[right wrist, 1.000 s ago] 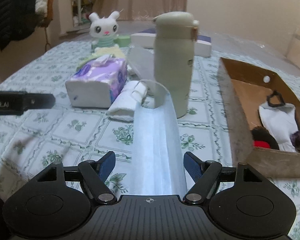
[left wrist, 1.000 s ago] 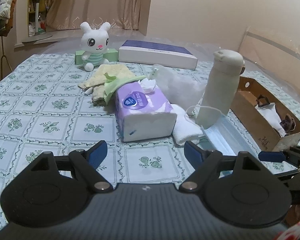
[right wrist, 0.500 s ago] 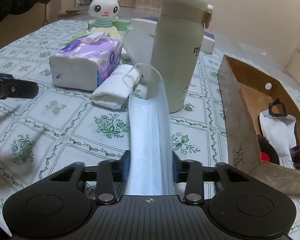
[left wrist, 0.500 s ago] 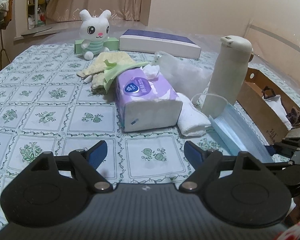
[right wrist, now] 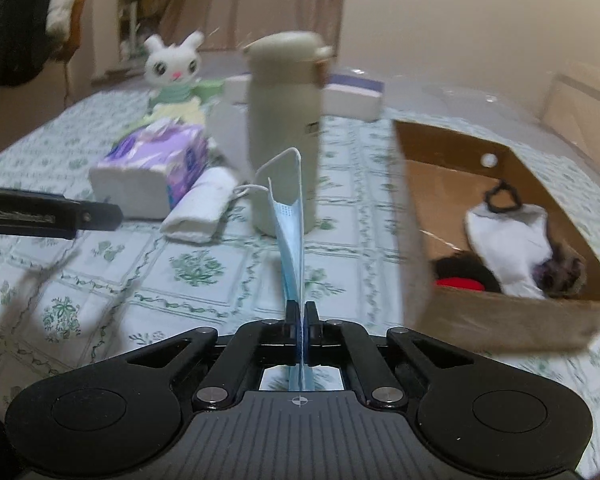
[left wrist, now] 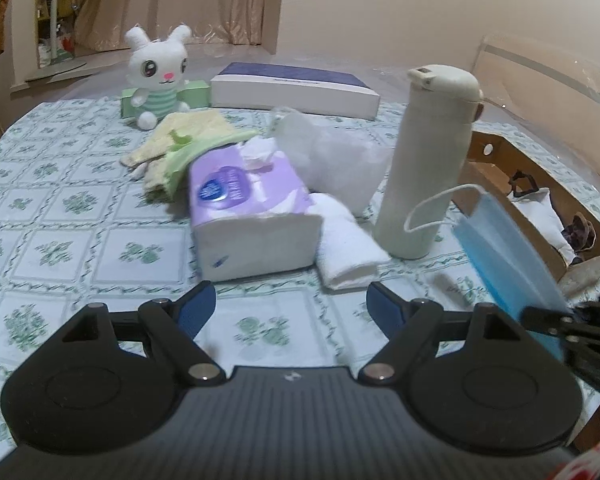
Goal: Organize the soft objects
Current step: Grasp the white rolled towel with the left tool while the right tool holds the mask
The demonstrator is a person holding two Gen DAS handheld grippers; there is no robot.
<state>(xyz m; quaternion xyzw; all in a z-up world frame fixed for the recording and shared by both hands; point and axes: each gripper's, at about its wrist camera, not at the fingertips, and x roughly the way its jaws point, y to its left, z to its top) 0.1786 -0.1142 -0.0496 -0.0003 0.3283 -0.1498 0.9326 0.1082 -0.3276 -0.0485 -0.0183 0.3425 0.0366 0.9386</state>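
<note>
Bare tablecloth (right wrist: 204, 268) nr right tool; bottle (right wrist: 286, 136) stands ahead, box (right wrist: 416, 216) blocks right.

A plain beige wall (left wrist: 420, 12) rises at the far right. Tan curtains (left wrist: 172, 0) hang at the far left, beside a dim doorway (left wrist: 56, 8) with a cluttered room beyond.

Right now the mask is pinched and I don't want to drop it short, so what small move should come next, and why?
Probably carry the right tool rightward, over the near wall of the cardboard box, before opening. It is shut on the blue face mask, which hangs off the table, and the box beside it already holds other soft things. The left tool is open and holds nothing.
</note>
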